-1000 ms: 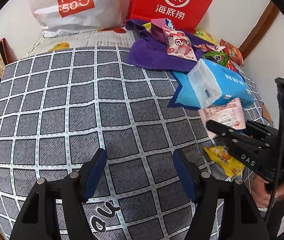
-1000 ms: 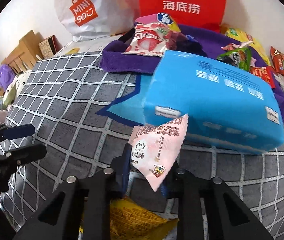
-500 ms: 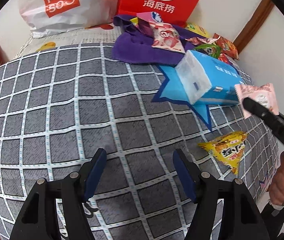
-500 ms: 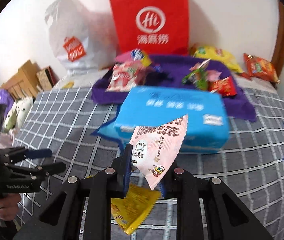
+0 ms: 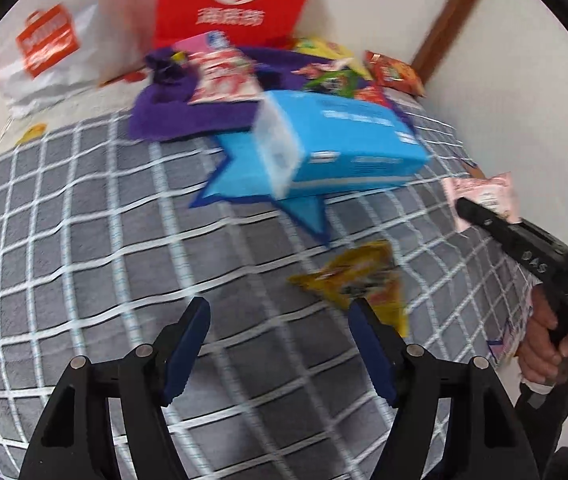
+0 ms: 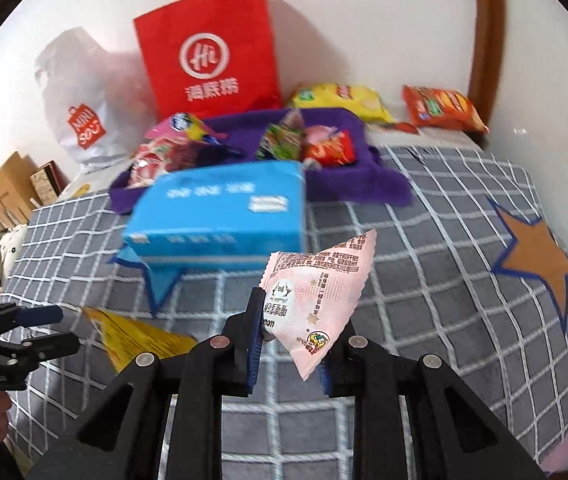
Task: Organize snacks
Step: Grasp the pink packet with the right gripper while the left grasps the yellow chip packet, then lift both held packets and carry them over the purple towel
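Right claw [image 6: 289, 344]: pressed together on the pink snack packet [image 6: 315, 300], which stands up out of the jaws in the air, clear of the bed.
Left claw [image 5: 280, 340]: spread with nothing between the pads; its jaws have just been opening a little further.
What just changed: the left wrist view has swung toward the yellow snack packet [image 5: 359, 280], which a second ago sat at the far 4 o'clock edge of that view and now lies just beyond the right-hand pad, at about 1 o'clock from the claw.
Right view shift: a second ago the blue tissue pack [image 6: 220, 216] filled the view right behind the pink packet; now it sits back at 11 o'clock, and far more of the checked bed cover [image 6: 423, 248] shows around the packet.
Meaning for the task: one snack looks picked and in transit; the yellow one is probably the left claw's next target, though it is not yet touched.
Likely destination: the purple cloth [image 6: 339, 184] at 12 o'clock, where other snacks already lie, in front of the red bag [image 6: 208, 48]. This is a guess.
Sharpness: the left view is motion-blurred, so the yellow packet's print cannot be read.
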`<control>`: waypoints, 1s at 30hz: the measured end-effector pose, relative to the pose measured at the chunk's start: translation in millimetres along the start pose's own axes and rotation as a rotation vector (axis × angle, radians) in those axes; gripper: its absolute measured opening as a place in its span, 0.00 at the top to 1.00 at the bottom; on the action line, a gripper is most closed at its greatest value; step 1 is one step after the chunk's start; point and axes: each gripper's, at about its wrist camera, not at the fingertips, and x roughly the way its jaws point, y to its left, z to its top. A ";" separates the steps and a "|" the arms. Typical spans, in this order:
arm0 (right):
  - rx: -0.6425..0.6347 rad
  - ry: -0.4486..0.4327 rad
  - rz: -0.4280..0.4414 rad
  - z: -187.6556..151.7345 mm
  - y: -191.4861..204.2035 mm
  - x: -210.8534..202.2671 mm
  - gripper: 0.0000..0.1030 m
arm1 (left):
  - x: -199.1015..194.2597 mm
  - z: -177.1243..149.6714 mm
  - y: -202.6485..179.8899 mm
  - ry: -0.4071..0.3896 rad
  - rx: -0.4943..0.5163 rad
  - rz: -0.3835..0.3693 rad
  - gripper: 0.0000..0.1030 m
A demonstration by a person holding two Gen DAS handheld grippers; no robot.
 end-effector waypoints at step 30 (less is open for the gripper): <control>0.015 0.015 -0.009 -27.0 -44.8 -15.5 0.77 | 19.8 24.1 -54.6 -0.012 0.033 0.014 0.60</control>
